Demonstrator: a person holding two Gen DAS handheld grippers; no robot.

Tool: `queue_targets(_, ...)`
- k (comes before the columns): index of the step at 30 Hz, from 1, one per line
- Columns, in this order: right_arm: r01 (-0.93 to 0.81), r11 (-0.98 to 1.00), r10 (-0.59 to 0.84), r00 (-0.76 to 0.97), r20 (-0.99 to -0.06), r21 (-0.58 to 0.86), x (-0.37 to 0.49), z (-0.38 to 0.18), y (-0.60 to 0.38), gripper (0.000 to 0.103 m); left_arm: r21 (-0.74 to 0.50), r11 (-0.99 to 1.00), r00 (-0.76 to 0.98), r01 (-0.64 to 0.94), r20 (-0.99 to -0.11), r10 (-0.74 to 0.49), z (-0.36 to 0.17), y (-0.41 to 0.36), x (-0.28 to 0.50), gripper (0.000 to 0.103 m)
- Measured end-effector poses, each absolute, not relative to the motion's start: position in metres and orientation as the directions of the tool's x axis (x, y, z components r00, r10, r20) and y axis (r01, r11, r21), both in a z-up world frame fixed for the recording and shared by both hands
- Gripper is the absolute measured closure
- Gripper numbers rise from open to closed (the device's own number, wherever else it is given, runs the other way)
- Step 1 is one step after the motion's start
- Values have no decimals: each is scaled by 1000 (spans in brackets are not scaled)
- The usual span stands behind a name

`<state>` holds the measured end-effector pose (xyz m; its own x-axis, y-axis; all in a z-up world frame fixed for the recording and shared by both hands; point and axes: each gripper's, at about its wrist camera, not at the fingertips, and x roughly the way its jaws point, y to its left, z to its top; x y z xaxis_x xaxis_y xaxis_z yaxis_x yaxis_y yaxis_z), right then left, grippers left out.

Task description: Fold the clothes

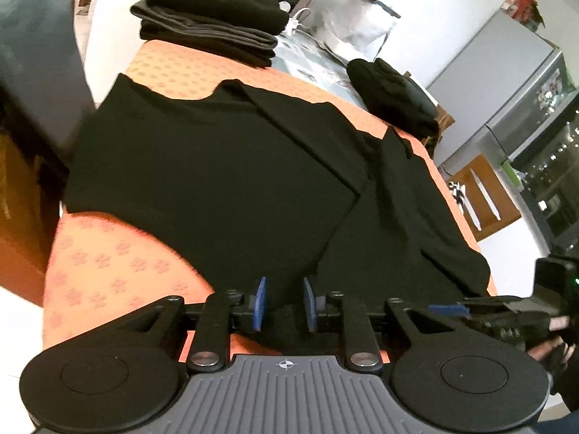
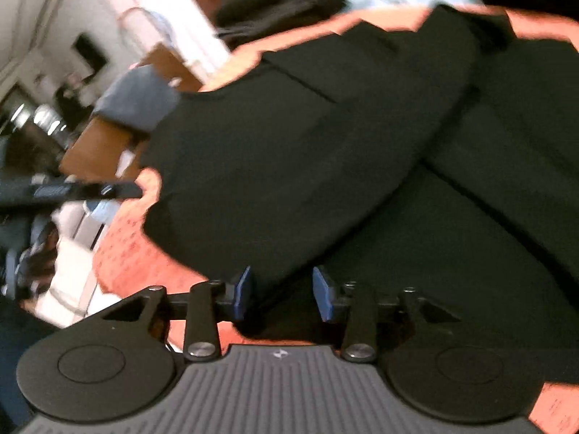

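Observation:
A black shirt (image 1: 224, 181) lies spread on the orange patterned tablecloth (image 1: 108, 264), one side folded inward over its body. My left gripper (image 1: 284, 303) is at the near hem. Its blue pads (image 1: 258, 302) are drawn close with black cloth pinched between them. My right gripper (image 2: 282, 293) is at the same hem further right, its pads also narrowed onto dark fabric of the shirt (image 2: 289, 166). That view is blurred. The right gripper (image 1: 470, 311) also shows at the edge of the left wrist view, held by a hand (image 1: 557, 329).
A stack of folded dark clothes (image 1: 213, 18) sits at the far end of the table. A loose black garment (image 1: 391, 94) lies at the far right. A wooden chair (image 1: 481, 195) and a grey cabinet (image 1: 506, 83) stand to the right, and a blue-grey seat (image 1: 32, 54) to the left.

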<state>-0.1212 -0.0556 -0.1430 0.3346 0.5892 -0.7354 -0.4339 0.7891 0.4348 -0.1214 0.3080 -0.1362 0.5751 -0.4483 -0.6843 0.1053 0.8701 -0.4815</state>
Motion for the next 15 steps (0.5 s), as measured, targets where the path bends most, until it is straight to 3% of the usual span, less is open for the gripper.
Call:
queue_targets(1,-410,797,585,337,-738,444,-118,-145,-56,92,-477,871,573,115,-684,-451,-135,307,-123,79)
queue_targets(2,-386,804,580,339,-741,453,-115,-147,-56,97,-473,872,571,125,-684,-453,-135,305,-125,79)
queue_targets(5,-321,822,563,343,-752,470,-108,-152,-57,97,-441,885,564,150,-697,-443,-134,297,-127,79)
queue_targets(9,-366,827,547,351,-760,426,-112,-137,-60,95,-409,902,580,141,-704,-409,-129,290,-129,79)
queue_targets(12,-381,841,525,408,-747,383,-105,-110,-77,81,-399,908,606,127,-693,-390,-120,283,-133,79)
queue_targets(15,-376,865,488,467,-737,333,-84,-84,-101,79,-374,919,632,127,-683,-365,-109,272,-136,75)
